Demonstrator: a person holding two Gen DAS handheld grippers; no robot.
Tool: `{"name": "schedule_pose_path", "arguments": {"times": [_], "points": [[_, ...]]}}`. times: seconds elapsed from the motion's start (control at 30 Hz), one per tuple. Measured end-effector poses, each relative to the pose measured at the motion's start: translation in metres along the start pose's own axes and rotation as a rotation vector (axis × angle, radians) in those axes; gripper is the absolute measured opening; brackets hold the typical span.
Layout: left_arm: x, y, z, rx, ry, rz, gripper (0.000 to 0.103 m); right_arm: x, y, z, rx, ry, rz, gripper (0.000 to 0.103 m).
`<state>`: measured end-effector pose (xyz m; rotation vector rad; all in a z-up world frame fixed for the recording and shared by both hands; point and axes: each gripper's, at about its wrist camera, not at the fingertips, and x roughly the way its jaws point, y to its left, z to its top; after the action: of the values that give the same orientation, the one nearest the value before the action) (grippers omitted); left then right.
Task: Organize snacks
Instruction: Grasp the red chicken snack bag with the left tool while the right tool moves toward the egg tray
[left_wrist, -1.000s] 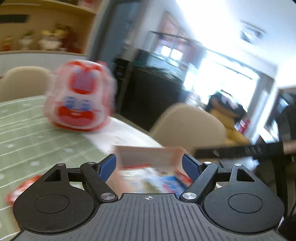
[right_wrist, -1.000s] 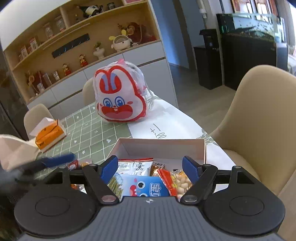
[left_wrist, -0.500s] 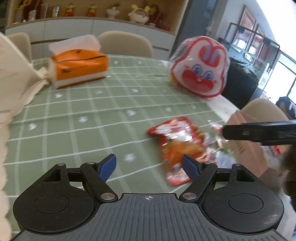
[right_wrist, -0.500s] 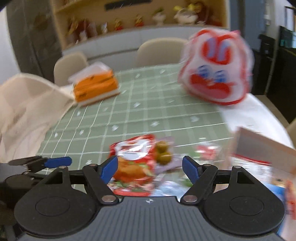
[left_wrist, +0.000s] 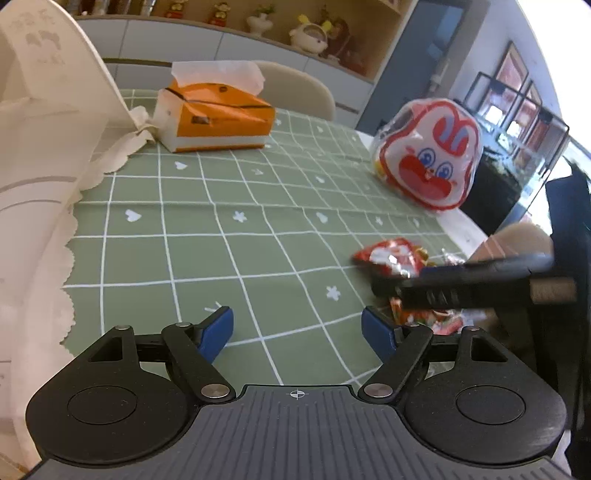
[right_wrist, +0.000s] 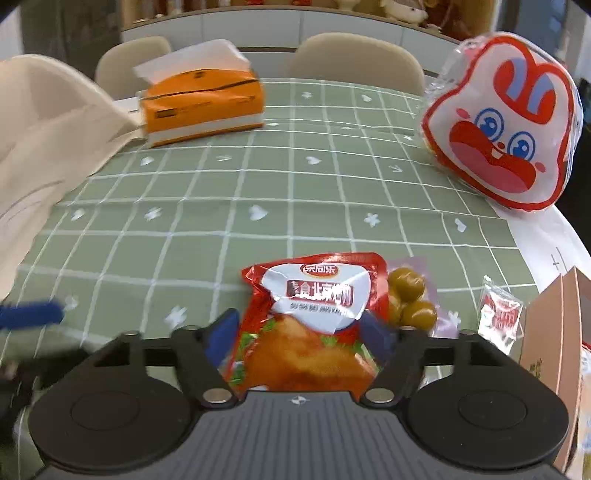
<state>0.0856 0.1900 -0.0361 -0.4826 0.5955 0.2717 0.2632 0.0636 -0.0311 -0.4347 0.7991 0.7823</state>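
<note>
The cardboard box (right_wrist: 554, 332) is cut off by the right edge. The red snack bag (right_wrist: 314, 317) is partly hidden by the camera body. The words on the small packet (right_wrist: 498, 317) are blurred.

**Right tool closing around a red packet**

The right tool (right_wrist: 297, 334) is closing, with a red packet (right_wrist: 314, 321) between its blue fingers (right_wrist: 221, 334). Olives (right_wrist: 408, 299) and a small sachet (right_wrist: 498, 317) lie just right of it on the green surface (right_wrist: 258, 184). A tissue box (right_wrist: 203, 107) and rabbit bag (right_wrist: 506, 122) sit farther back.
</note>
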Motion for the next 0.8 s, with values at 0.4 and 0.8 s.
{"name": "schedule_pose_path", "arguments": {"times": [0.4, 0.8], "points": [[-0.006, -0.018, -0.006, 0.064, -0.005, -0.023, 0.082, -0.067, 0.006, -0.057, 0.033, 0.092, 0.229, 0.027], [0.006, -0.029, -0.017, 0.094, 0.083, -0.088, 0.067, -0.015, -0.066, 0.010, 0.280, -0.013, -0.061, 0.065]]}}
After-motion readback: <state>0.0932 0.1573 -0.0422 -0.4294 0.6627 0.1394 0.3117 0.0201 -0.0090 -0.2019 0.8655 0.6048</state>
